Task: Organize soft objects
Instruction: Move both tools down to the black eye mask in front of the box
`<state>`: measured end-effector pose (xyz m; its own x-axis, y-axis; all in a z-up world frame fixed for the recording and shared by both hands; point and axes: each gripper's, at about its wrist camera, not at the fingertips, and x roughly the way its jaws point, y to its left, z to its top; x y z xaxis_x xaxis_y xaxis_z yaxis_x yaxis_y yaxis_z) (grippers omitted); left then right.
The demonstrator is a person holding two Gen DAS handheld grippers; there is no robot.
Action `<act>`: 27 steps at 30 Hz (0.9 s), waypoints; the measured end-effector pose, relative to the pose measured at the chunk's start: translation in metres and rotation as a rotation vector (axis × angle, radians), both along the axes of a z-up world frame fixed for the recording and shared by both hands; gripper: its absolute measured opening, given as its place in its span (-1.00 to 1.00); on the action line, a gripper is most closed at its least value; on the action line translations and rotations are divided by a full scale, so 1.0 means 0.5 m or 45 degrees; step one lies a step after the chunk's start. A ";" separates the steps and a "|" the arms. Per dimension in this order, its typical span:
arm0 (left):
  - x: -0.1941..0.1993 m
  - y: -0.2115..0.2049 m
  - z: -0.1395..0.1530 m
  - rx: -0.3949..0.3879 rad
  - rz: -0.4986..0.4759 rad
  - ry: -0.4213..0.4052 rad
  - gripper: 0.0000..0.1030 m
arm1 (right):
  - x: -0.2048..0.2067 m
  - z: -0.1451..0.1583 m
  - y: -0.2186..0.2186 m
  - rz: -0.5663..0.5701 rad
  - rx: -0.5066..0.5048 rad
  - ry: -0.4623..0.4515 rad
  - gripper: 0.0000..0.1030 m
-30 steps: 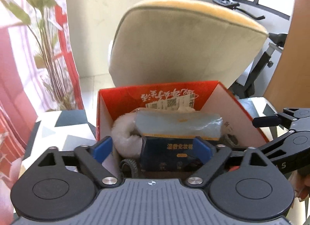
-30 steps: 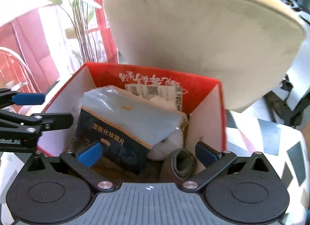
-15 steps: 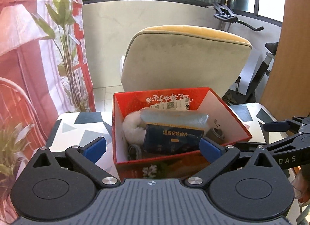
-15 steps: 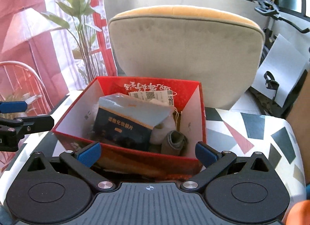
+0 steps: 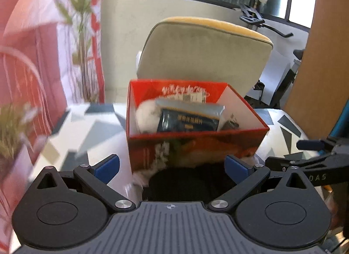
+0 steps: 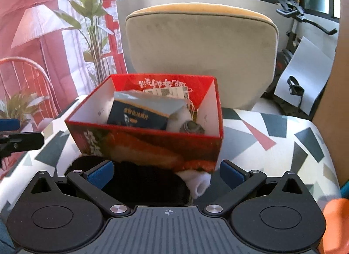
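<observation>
A red cardboard box (image 5: 196,144) (image 6: 152,142) stands on the patterned table. It holds a dark blue packet (image 5: 188,120) (image 6: 137,118), a white fluffy item (image 5: 146,116) (image 6: 178,118) and a grey rolled item (image 6: 192,127). In front of the box lie a black cloth (image 5: 187,182) (image 6: 144,179) and a white rolled sock (image 6: 197,183). My left gripper (image 5: 172,166) is open and empty, just short of the box. My right gripper (image 6: 165,171) is open and empty over the black cloth.
A beige cushioned chair back (image 6: 200,57) stands behind the box. A plant (image 6: 91,24) and red curtain are at the left. An exercise bike (image 6: 294,35) is at the back right. The table (image 6: 272,140) has a triangle pattern.
Both grippers have drawn back from inside the box toward the near table edge. The black cloth and white sock in front of the box have come into view.
</observation>
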<state>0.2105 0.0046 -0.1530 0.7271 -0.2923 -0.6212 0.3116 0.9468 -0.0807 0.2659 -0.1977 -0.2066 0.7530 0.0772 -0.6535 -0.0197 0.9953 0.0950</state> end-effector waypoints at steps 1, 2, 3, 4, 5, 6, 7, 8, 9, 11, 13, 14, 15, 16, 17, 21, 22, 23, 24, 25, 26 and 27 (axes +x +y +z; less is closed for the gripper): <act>-0.004 0.009 -0.009 -0.018 0.015 0.012 1.00 | -0.009 -0.010 0.003 -0.017 -0.025 -0.001 0.99; -0.008 0.016 -0.018 -0.029 0.031 0.021 1.00 | -0.017 -0.019 0.006 -0.027 -0.051 -0.003 0.99; -0.009 0.022 -0.025 -0.031 0.047 0.029 1.00 | -0.026 -0.029 0.009 -0.033 -0.075 -0.010 0.99; -0.012 0.027 -0.034 -0.030 0.063 0.036 1.00 | -0.037 -0.040 0.013 -0.041 -0.094 -0.023 0.99; -0.015 0.033 -0.043 -0.026 0.077 0.041 1.00 | -0.047 -0.050 0.014 -0.042 -0.096 -0.031 0.99; -0.019 0.036 -0.052 -0.025 0.086 0.049 1.00 | -0.054 -0.059 0.013 -0.037 -0.084 -0.028 0.99; -0.021 0.041 -0.061 -0.025 0.093 0.061 1.00 | -0.061 -0.069 0.011 -0.034 -0.061 -0.018 0.99; -0.026 0.045 -0.068 -0.028 0.097 0.070 1.00 | -0.067 -0.079 0.010 -0.028 -0.040 -0.011 0.99; -0.029 0.047 -0.075 -0.029 0.097 0.079 1.00 | -0.072 -0.087 0.010 -0.019 -0.025 -0.010 0.99; -0.035 0.050 -0.091 -0.018 0.092 0.091 1.00 | -0.082 -0.101 0.009 -0.007 0.001 -0.005 0.99; -0.037 0.051 -0.106 0.001 0.094 0.112 1.00 | -0.085 -0.115 0.009 -0.025 0.010 0.012 0.99; -0.039 0.052 -0.116 0.001 0.099 0.131 1.00 | -0.085 -0.121 0.009 -0.031 0.012 0.021 0.99; -0.039 0.055 -0.124 -0.007 0.103 0.147 1.00 | -0.086 -0.129 0.009 -0.036 0.015 0.028 0.99; -0.038 0.057 -0.132 -0.022 0.109 0.168 1.00 | -0.087 -0.137 0.008 -0.042 0.020 0.038 0.99; -0.035 0.062 -0.140 -0.045 0.118 0.196 0.99 | -0.087 -0.145 0.007 -0.047 0.026 0.051 0.99; -0.024 0.075 -0.156 -0.097 0.151 0.245 0.95 | -0.085 -0.162 0.008 -0.012 0.054 0.101 0.99; -0.021 0.077 -0.155 -0.100 0.160 0.239 0.95 | -0.082 -0.163 0.008 0.000 0.060 0.109 0.99; -0.017 0.079 -0.154 -0.104 0.166 0.233 0.95 | -0.081 -0.161 0.008 -0.006 0.058 0.106 0.99; -0.014 0.080 -0.153 -0.108 0.169 0.230 0.95 | -0.078 -0.159 0.008 -0.017 0.053 0.101 0.99; -0.009 0.082 -0.151 -0.113 0.174 0.228 0.95 | -0.074 -0.158 0.007 -0.035 0.048 0.102 0.99; -0.003 0.081 -0.150 -0.116 0.174 0.227 0.95 | -0.070 -0.156 0.004 -0.055 0.046 0.108 0.99; 0.003 0.079 -0.149 -0.117 0.173 0.225 0.95 | -0.063 -0.157 0.000 -0.070 0.047 0.116 0.99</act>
